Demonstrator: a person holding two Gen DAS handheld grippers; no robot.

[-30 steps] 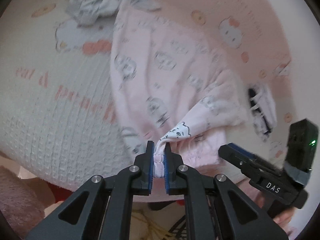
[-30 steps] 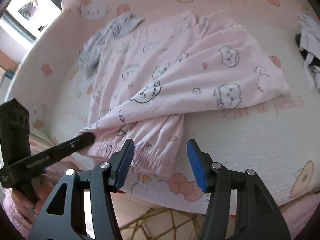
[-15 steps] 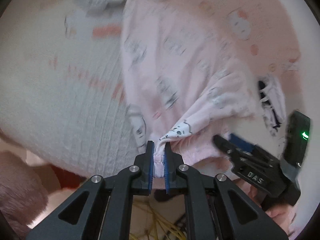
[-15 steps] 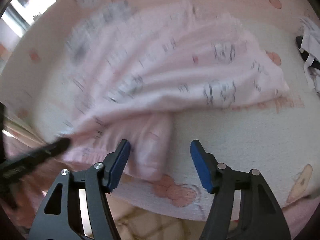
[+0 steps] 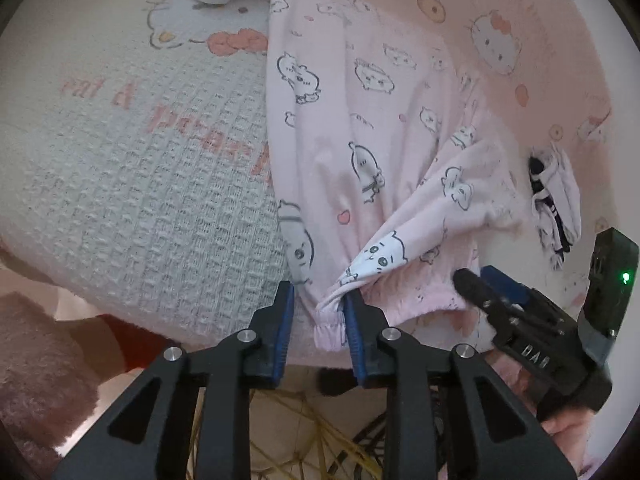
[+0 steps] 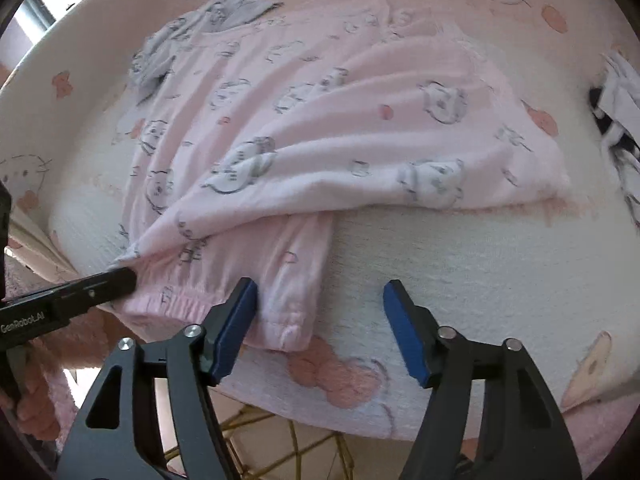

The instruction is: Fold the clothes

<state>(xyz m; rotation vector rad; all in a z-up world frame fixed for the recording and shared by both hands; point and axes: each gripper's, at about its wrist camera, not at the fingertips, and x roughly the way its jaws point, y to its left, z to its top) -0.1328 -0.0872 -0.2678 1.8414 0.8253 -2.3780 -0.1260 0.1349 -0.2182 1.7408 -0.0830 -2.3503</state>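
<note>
Lying across the bed (image 6: 460,264), the pink pants (image 6: 360,128) reach its near edge with their waistband. The left gripper (image 5: 318,314) stands part open, the waistband corner against its right pad, gripped by nothing. The right gripper (image 6: 320,320) gapes wide at the same edge, its left pad touching the waistband. A grey garment (image 6: 208,24) lies at the far edge, a striped one (image 6: 618,120) at the right.

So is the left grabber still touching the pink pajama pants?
Touching. In the left wrist view the left gripper has its jaws open, but the bunched waistband of the pink pajama pants lies between them, resting against the right-hand jaw.
</note>
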